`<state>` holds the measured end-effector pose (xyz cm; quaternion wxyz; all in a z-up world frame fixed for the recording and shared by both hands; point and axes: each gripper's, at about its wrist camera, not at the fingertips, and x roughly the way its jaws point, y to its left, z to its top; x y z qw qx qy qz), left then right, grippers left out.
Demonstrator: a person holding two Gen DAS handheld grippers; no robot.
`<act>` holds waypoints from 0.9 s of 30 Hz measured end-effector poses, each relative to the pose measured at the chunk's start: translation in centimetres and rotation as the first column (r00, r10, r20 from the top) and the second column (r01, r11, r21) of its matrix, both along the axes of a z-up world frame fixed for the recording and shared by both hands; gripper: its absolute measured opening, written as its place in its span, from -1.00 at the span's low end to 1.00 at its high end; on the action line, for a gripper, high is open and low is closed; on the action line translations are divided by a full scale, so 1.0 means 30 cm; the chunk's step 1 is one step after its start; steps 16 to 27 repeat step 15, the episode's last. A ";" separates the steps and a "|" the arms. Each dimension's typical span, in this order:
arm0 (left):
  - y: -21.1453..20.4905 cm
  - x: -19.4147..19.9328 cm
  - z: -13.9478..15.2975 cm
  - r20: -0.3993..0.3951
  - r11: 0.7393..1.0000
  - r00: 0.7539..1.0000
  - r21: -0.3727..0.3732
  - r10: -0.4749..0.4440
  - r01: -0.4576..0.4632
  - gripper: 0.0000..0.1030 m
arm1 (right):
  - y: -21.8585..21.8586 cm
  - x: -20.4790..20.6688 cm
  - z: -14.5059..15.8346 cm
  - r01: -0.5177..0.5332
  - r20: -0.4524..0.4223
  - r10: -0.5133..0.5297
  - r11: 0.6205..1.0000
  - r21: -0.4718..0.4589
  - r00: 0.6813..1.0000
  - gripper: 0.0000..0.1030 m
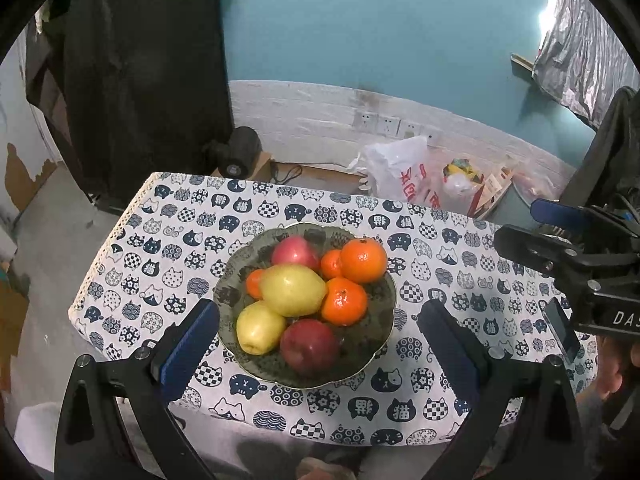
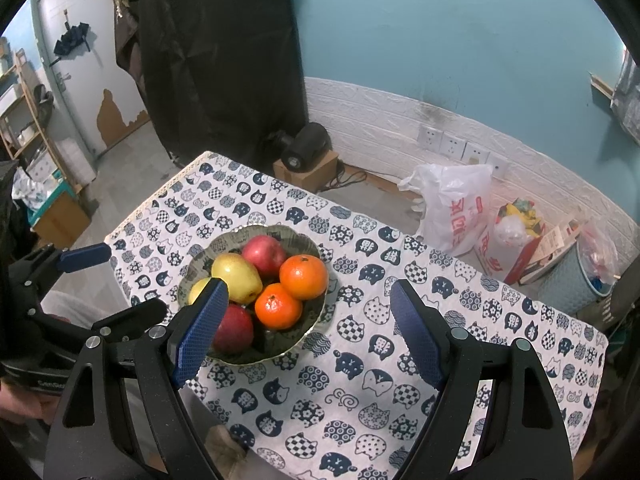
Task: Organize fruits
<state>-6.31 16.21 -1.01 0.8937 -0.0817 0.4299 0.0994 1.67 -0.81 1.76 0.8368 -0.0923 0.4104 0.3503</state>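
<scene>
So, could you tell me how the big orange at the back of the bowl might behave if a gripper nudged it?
The big orange is round and sits high on the pile, so it would probably roll off toward the bowl rim. Its skin looks glossy, so the pads may slip. It seems firm enough for a gentle squeeze.

We see a lived-in home room: a low table under a cat-print cotton tablecloth (image 2: 360,320), a white plastic shopping bag (image 2: 456,208) at two o'clock, white wall sockets (image 2: 452,144) beyond, and a peeling white door (image 2: 80,80) at ten o'clock.
</scene>
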 end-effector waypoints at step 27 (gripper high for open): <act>0.001 -0.006 -0.005 0.005 1.000 1.000 0.000 0.007 -0.007 0.97 | -0.002 0.000 0.001 0.000 -0.002 0.000 1.000 -0.002 1.000 0.59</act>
